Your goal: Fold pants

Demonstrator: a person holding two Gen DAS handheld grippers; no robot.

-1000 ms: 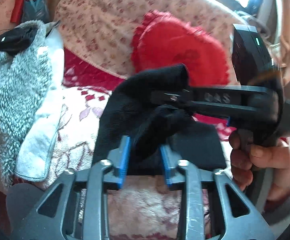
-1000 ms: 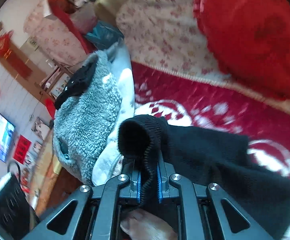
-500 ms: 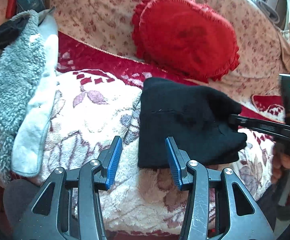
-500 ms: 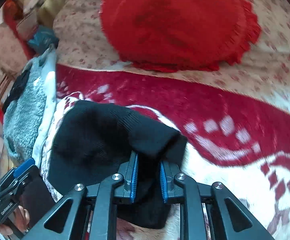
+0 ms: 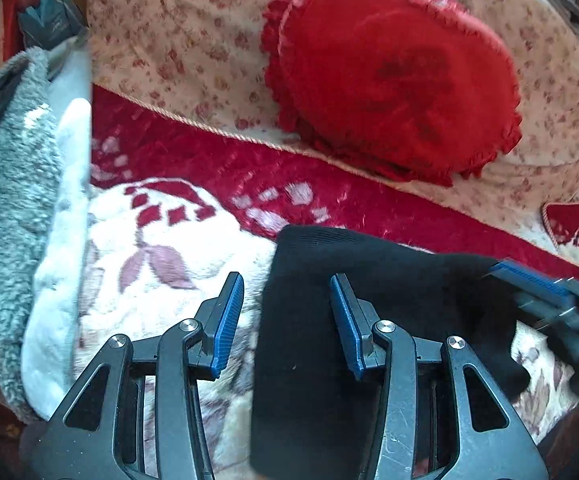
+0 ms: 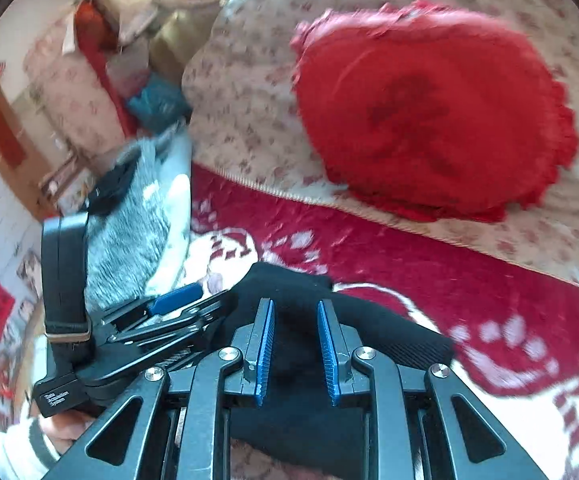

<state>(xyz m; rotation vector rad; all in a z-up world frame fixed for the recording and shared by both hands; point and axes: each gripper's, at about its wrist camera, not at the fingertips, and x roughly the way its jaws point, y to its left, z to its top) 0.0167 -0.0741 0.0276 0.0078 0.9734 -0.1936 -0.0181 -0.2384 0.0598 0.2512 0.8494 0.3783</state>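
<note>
The black pants lie folded in a compact pile on the red and white blanket. My left gripper stands open low over their left edge, with the cloth lying between the blue pads but not pinched. In the right wrist view the pants spread under my right gripper. Its jaws are opening, and the pads stand apart from the black cloth below them. The left gripper comes in from the left there, and the right gripper's blue pad shows at the left view's right edge.
A red frilled cushion leans on the floral sofa back behind the pants. A grey fleece garment with a white lining is heaped at the left. The seat's front edge runs just below the pants. A person's hand holds the left gripper.
A second ago both grippers pinched the bunched black pants in the air. The left let go first, then the right loosened; the pants now lie flat and both grippers have drawn back.
</note>
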